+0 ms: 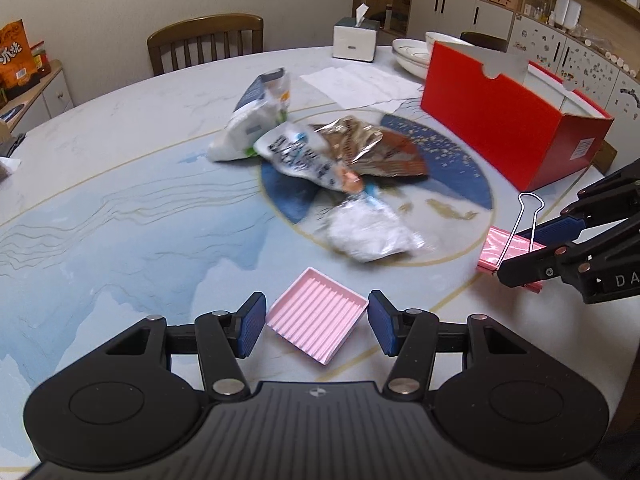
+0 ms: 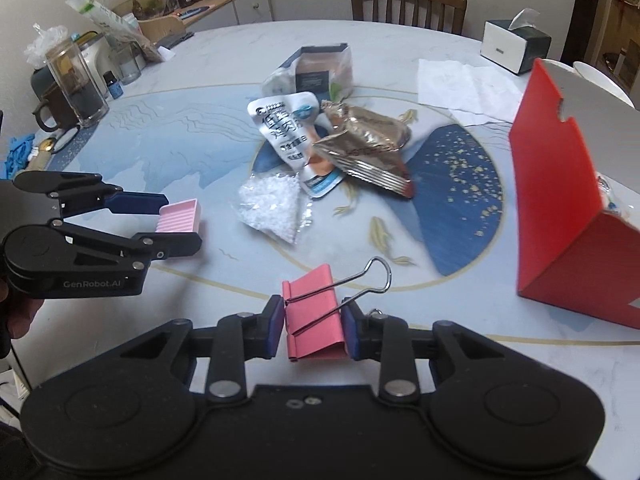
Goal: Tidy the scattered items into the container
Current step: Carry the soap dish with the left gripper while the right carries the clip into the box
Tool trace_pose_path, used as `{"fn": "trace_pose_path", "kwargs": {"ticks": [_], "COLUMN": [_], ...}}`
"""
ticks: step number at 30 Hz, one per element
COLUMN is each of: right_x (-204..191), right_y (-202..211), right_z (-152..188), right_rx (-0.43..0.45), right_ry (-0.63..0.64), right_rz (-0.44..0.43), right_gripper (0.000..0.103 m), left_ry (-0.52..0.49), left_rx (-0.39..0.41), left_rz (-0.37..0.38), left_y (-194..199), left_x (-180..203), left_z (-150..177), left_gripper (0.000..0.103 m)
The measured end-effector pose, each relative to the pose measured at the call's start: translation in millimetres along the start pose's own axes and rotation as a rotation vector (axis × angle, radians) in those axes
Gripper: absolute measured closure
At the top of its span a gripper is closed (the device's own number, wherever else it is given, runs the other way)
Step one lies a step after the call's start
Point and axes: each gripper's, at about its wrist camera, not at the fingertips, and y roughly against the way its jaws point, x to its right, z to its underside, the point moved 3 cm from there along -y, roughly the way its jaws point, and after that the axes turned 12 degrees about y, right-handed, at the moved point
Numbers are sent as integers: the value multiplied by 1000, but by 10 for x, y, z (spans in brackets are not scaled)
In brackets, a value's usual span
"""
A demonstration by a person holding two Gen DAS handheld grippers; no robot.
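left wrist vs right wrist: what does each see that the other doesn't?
Left wrist only: stacked white bowls behind the red box, and wall cabinets at the far right.

Right wrist only: a glass jar, dark teapot and clutter at the table's left edge; the right gripper shut on the pink binder clip, seen straight on.

Both: the left gripper open around the pink ridged tray, the wrapper pile, tissue box, wooden chair.

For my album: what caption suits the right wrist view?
Right gripper clamps a pink binder clip near the red box.
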Motion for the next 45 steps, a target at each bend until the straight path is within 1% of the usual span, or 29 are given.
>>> {"fn": "trace_pose_path", "kwargs": {"ticks": [5, 9, 16, 21, 25, 29, 36, 41, 45], "right_x": [183, 390, 826, 1188, 1485, 1713, 2149, 2492, 2723], "right_y": [204, 396, 743, 945, 1060, 1143, 1212, 1134, 1009], "right_z": [45, 40, -11, -27, -7, 5, 8, 66, 141], "right_rx": [37, 73, 143, 185, 209, 235, 263, 248, 215], "right_ry": [-2, -14, -22, -34, -67, -92, -113, -146, -172], "right_rz": [-16, -26, -34, -14, -6, -9, 38, 71, 87], "right_gripper": [74, 73, 73, 74, 75, 75, 75, 75, 75], "left_ry": [3, -9, -51, -83, -110, -135, -172, -178, -185], "left_rx": [6, 26, 75, 105, 123, 135, 134, 113, 88], "left_rz": [16, 35, 70, 95, 112, 125, 132, 127, 122], "left_y": [58, 106, 145, 110, 52, -7, -188, -410, -600], "left_x": [304, 602, 1164, 1540, 1815, 2053, 2399, 2585, 2705], "left_z": [-84, -227, -538, -744, -896, -1024, -1216, -1350, -1432], "left_gripper": [48, 48, 48, 48, 48, 48, 48, 48, 48]}}
